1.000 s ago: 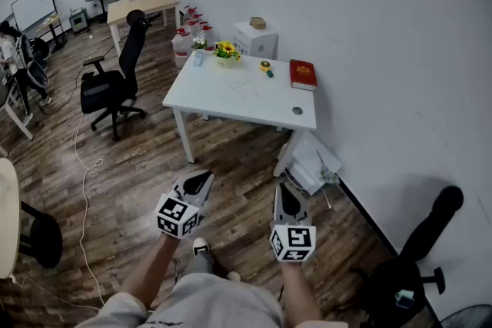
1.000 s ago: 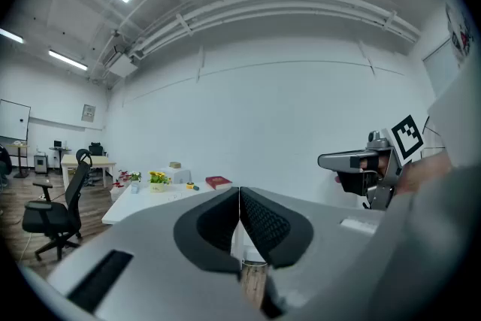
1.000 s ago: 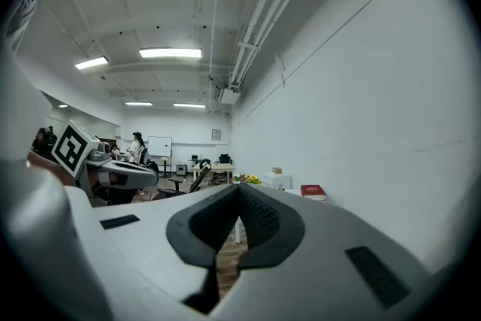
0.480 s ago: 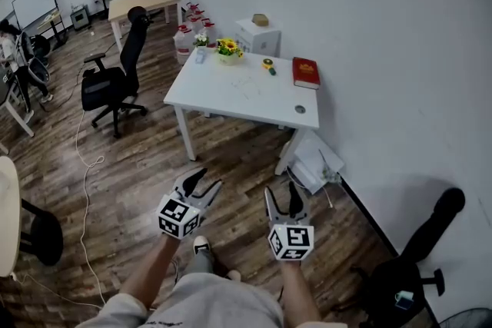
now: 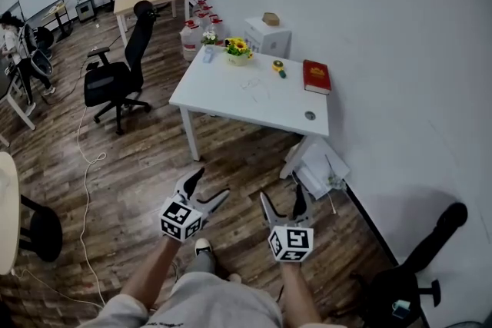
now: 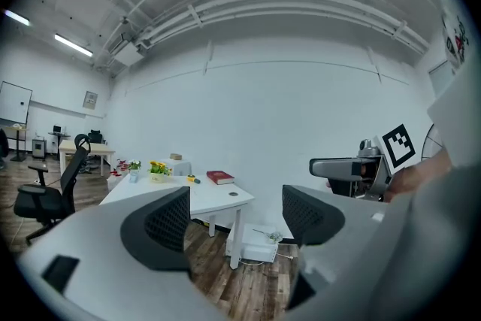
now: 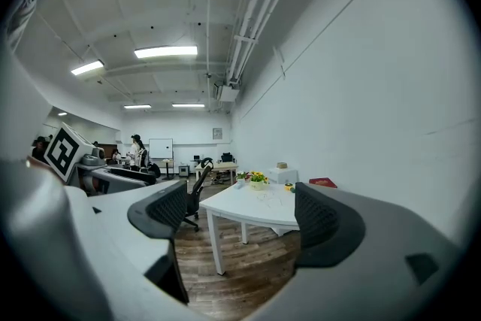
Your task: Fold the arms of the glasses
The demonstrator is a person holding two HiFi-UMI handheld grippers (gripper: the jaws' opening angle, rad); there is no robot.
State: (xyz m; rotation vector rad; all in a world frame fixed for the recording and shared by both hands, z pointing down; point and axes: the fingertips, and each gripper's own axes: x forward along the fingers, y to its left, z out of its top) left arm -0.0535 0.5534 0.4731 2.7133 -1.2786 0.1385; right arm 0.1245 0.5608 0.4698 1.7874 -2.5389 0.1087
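Note:
The glasses show only as a faint, thin shape [image 5: 257,85] on the white table [image 5: 223,100], which stands well ahead of me across the wooden floor. I hold both grippers in front of my body, far from the table. The left gripper [image 5: 209,185] points at the table, its jaws opening with nothing between them. The right gripper [image 5: 282,194] beside it is opening too and is just as empty. In the left gripper view the left gripper [image 6: 234,218] frames the table [image 6: 188,195]. In the right gripper view the right gripper [image 7: 240,218] frames the table [image 7: 252,207].
On the table are a red book [image 5: 317,77], a pot of yellow flowers [image 5: 237,48] and a small yellow-green item [image 5: 279,67]. A black office chair [image 5: 115,77] stands left of it, another chair [image 5: 430,257] at lower right. White boxes [image 5: 319,165] lie by the wall.
Both grippers' jaws have gone from shut to wide apart. Both hands have shifted slightly lower in view, and the table has drifted a little to the right.

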